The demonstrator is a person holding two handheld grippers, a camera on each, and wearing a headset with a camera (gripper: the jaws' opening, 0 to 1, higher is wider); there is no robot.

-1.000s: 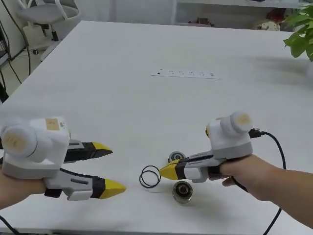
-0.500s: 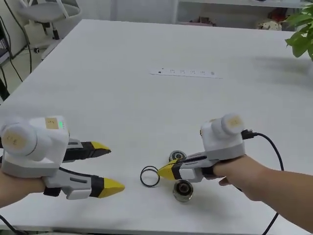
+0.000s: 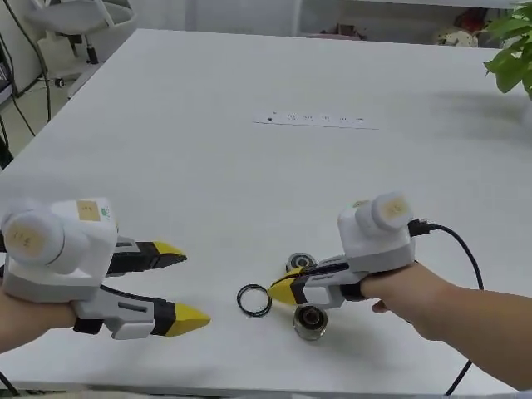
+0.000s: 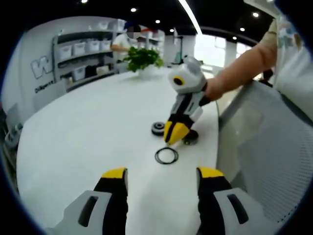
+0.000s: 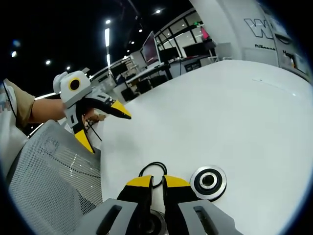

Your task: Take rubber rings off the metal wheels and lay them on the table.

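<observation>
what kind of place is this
Probably an open-plan office or lab: a large white table, white shelves of storage bins, and dark computer monitors on desks.

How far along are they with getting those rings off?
Done: a black ring lies flat on the table. In hand: nothing I can see; the right gripper, jaws closed, sits by the far wheel and near wheel, the left gripper hangs open. Left: can't tell if either wheel carries a ring.
</observation>
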